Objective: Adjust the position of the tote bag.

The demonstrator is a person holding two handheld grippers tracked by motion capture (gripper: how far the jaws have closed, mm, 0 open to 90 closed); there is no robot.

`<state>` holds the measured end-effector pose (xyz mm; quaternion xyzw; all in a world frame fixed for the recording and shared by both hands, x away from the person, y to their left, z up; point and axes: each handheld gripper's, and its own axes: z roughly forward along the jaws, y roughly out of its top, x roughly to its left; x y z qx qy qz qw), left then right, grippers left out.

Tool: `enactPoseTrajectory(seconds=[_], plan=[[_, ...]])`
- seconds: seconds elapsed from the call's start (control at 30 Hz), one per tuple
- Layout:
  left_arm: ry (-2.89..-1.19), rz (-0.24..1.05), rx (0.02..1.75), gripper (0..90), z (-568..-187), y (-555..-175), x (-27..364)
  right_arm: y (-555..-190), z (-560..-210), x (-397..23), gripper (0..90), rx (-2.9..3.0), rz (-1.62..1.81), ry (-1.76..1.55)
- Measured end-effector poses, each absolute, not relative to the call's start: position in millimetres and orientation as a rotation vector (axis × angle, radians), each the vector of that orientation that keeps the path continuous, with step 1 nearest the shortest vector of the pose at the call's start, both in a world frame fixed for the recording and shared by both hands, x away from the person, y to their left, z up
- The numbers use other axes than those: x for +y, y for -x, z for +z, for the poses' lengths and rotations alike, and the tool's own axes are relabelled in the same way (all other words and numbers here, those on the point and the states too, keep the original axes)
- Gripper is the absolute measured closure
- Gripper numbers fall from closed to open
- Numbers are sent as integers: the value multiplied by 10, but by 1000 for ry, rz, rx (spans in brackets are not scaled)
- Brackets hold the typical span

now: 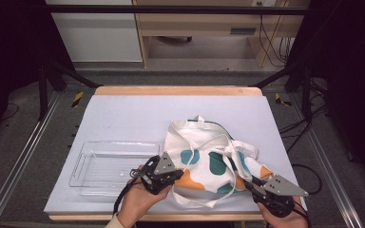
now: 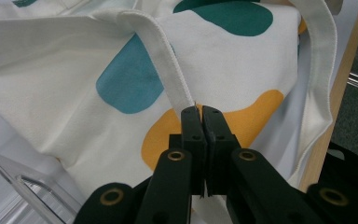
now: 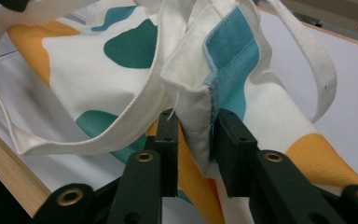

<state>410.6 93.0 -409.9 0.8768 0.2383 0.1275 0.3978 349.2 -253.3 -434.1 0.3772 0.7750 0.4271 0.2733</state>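
The left gripper (image 1: pixel 167 172) sat near the table's (image 1: pixel 123 111) front edge, its jaws pressed together on the end of one white strap (image 2: pixel 168 77) of the tote bag (image 1: pixel 209 164). The right gripper (image 1: pixel 259 186), near the front right corner, had a folded edge of the bag's cloth (image 3: pixel 200 107) between its jaws, which stood a little apart; whether the pads pressed on the cloth could not be told. One tote bag lay crumpled on the grey mat, right of the middle and reaching almost to the front edge, white with teal, blue and orange blotches. Its two straps looped loosely over and beside it. What the bag held was hidden by its folds. To its left, just beside the left gripper, one clear plastic tray (image 1: pixel 95 148) lay flat with nothing in it. Farther back the mat ran bare to the wooden rear edge (image 1: pixel 176 90)
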Motion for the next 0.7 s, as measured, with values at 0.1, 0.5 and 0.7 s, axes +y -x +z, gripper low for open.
enactPoseTrajectory(seconds=[0.1, 0.5, 0.7], plan=[[-2221, 320, 605, 887, -4102, -4106, 927, -3492, -4316, -2545, 613, 2076, 1150, -1025], [-2230, 313, 599, 887, -4127, -4084, 921, -3449, -4063, -2571, 289, 2052, 1103, -1044], [-2234, 316, 595, 886, -4123, -4073, 919, -3531, -3789, -2577, 346, 2051, 1101, -1059]])
